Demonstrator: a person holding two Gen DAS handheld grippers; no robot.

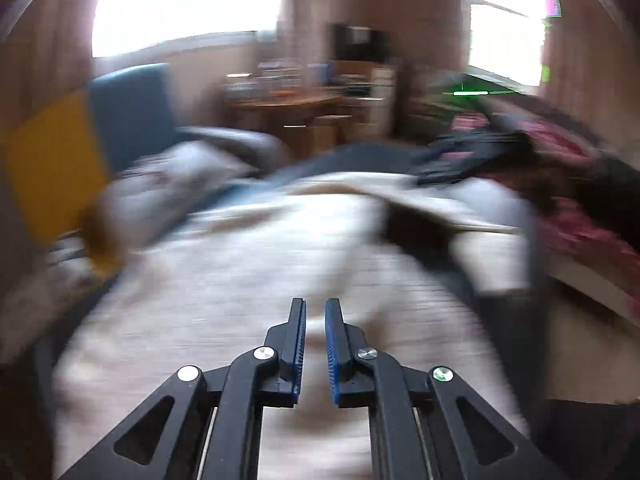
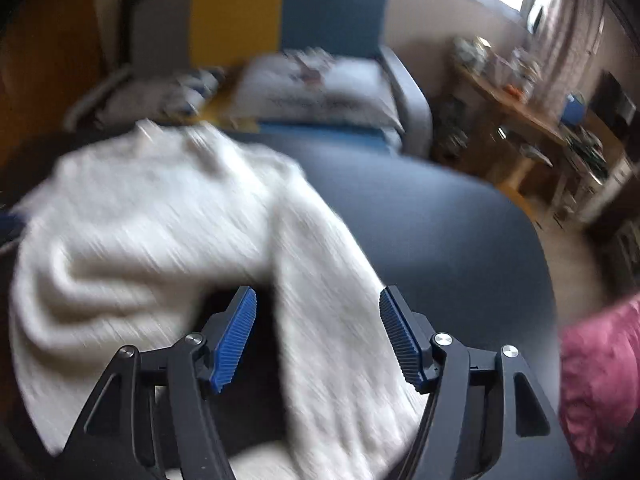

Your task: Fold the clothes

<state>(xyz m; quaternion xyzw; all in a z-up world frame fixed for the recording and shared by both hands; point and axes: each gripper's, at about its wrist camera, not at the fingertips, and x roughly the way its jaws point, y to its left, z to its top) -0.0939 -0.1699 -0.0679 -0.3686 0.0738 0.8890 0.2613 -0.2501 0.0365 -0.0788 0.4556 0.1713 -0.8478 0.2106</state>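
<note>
Cream ribbed-knit sweater (image 2: 160, 232) sprawls rumpled over the dark smooth table (image 2: 440, 232), sleeve trailing toward six o'clock. Right hand-held gripper (image 2: 318, 300) hangs spread wide above that sleeve, gripping nothing. Left hand-held gripper (image 1: 315, 308), blue ridged pads barely parted, is empty over the knit.

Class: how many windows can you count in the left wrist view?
2. One large bright window is at upper left, above the blue chair; the other window is at upper right. Blur may hide others.
</note>
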